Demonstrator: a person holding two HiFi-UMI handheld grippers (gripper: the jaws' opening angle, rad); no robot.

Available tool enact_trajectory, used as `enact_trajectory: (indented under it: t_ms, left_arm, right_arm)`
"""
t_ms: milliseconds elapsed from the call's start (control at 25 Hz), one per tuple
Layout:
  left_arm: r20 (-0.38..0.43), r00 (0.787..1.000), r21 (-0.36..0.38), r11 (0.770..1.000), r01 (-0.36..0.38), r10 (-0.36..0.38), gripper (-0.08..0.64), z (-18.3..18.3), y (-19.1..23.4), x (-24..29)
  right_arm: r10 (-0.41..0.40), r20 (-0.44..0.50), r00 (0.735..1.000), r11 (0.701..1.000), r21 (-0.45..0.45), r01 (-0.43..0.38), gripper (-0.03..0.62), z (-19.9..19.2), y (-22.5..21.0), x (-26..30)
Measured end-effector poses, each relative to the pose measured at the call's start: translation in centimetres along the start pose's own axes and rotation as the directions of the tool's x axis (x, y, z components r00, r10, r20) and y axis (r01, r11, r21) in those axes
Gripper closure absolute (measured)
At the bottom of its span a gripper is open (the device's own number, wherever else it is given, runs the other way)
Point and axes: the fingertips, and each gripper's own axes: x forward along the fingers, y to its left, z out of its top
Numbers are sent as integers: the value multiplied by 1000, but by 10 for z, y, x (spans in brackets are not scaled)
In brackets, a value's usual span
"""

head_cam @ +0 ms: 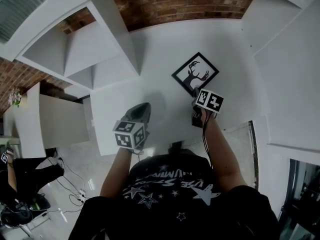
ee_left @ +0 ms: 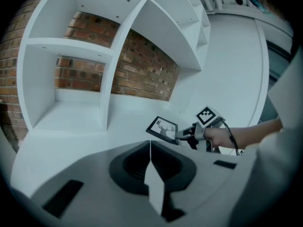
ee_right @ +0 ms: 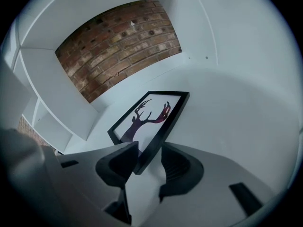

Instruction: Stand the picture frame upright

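Note:
The black picture frame (head_cam: 195, 74) with a deer silhouette lies face up on the white table (head_cam: 150, 54), turned cornerwise toward me. In the right gripper view its near corner (ee_right: 150, 117) sits between the jaws of my right gripper (ee_right: 149, 151), which stand open with a gap beside the frame's edge. The left gripper view shows the frame (ee_left: 162, 128) with the right gripper (ee_left: 183, 135) at its near corner. My left gripper (head_cam: 144, 107) hovers over the table to the left of the frame, apart from it, shut (ee_left: 150, 143) with nothing in it.
White shelf compartments (head_cam: 75, 49) stand at the table's left, with a brick wall (head_cam: 175, 4) behind. White side panels (head_cam: 285, 74) close the right. The table's front edge (head_cam: 165, 146) runs just in front of my body.

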Motion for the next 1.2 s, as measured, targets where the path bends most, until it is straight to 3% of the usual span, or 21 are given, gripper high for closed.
enact_trajectory:
  t_ms: [480,1200]
  left_arm:
    - [-3,999,-12,999,-46,46,541,-3,-5,-8]
    - [8,998,-15,998,-64,64,541,-18,-5,-26]
  right_arm:
    - [-76,-41,996,991,-110,71,423,-2,-1,9]
    - [-56,-92,994,985,-166,40,449,-10,-5,-1]
